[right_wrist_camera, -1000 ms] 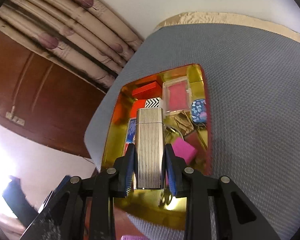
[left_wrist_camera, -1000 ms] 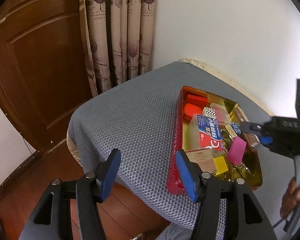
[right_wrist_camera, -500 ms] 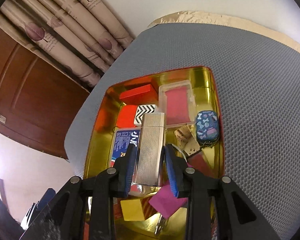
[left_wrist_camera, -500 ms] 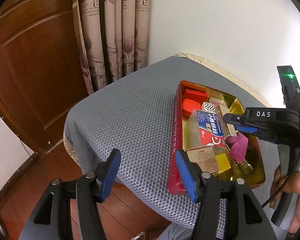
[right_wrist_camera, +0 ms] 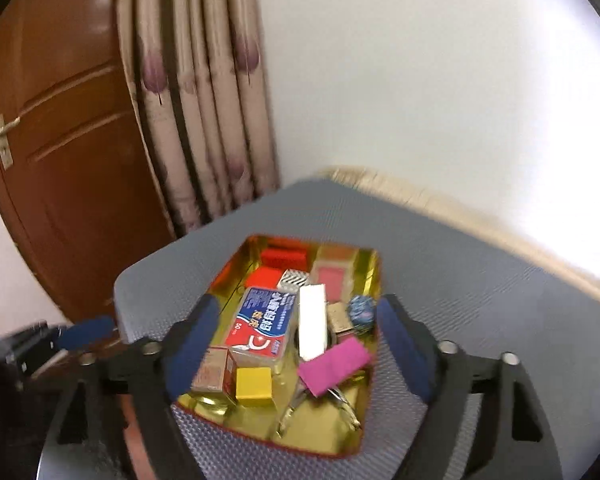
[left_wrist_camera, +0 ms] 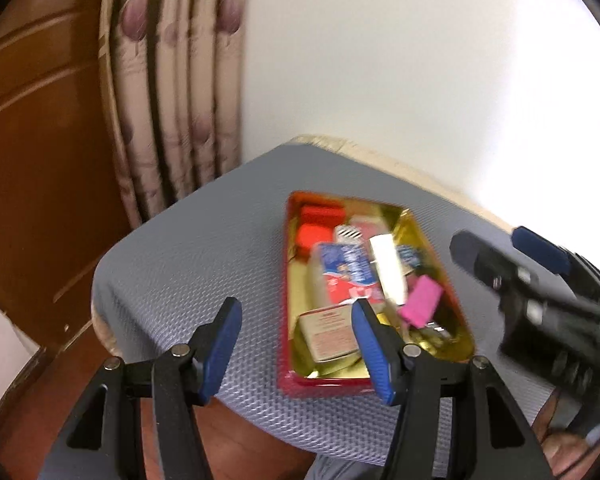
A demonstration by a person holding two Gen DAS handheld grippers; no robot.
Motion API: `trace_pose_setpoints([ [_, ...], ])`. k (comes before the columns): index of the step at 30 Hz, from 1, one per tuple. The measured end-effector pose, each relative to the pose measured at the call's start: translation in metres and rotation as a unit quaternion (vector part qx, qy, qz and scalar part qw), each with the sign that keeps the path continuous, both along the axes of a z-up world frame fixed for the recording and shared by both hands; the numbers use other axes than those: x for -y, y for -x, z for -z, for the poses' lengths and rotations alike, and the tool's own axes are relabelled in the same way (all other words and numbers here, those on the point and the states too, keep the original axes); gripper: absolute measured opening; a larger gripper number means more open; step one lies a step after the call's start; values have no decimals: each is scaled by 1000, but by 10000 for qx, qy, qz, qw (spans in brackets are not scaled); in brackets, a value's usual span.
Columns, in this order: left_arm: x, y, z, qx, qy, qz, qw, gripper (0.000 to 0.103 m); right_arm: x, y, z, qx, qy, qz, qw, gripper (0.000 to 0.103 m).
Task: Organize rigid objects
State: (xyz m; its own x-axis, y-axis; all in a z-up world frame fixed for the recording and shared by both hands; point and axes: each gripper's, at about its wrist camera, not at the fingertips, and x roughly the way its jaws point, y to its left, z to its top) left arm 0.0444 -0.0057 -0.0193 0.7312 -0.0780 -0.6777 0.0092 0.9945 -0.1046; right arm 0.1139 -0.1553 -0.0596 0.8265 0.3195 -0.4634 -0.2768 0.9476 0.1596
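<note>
Silver lighter (right_wrist_camera: 312, 322): a ribbed metal slab lying lengthwise in the tray, resting on other items, free of both tongs; also seen from the left wrist view (left_wrist_camera: 388, 272).
Tray (right_wrist_camera: 364, 432): gold inside, red outside, sitting on the grey mesh tabletop (right_wrist_camera: 460, 280); seen again from the left (left_wrist_camera: 284, 312).
Blue-and-red box (right_wrist_camera: 262, 322): clear case with a printed label, touching the lighter's left side.
Pink block (right_wrist_camera: 334, 364): tilted, lying just at the lighter's near end.
Yellow cube (right_wrist_camera: 253, 386): at the near left of the tray, beside a tan carton (right_wrist_camera: 212, 370).
Red boxes (right_wrist_camera: 282, 258): at the far end, with a black-and-white striped piece (right_wrist_camera: 294, 280) just in front of them.
Patterned blue case (right_wrist_camera: 362, 310): by the tray's right wall, just right of the lighter.
Metal clips (right_wrist_camera: 320, 404): loose at the near right corner, partly under the pink block.
Right tongs (right_wrist_camera: 296, 340): spread wide and holding nothing, fingers either side of the tray's near half, above it.
Left tongs (left_wrist_camera: 296, 344): released, empty, hovering over the tabletop's near edge with the right finger in front of the tray's near end.
Surroundings: patterned curtain (right_wrist_camera: 204, 100) and brown wooden door (right_wrist_camera: 60, 120) behind, white wall (right_wrist_camera: 420, 80) to the right.
</note>
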Motion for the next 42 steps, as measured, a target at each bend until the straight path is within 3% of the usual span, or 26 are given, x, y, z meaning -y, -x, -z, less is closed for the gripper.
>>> trace_pose_setpoints([
  [8, 13, 18, -17, 497, -177, 96, 9986, 58, 23, 45, -20, 683, 161, 738, 9948, 101],
  [13, 14, 23, -22, 566, -220, -8, 9982, 58, 38, 67, -32, 855, 90, 910, 9921, 102],
  [28, 22, 47, -38, 1096, -394, 21, 9932, 58, 39, 107, -48, 1091, 150, 873, 9901, 102],
  [40, 21, 45, -40, 1038, -350, 54, 9940, 60, 47, 114, -52, 1082, 119, 904, 9899, 102],
  [42, 22, 44, -38, 1002, -387, 38, 9942, 64, 47, 113, -50, 1027, 126, 903, 9905, 102],
])
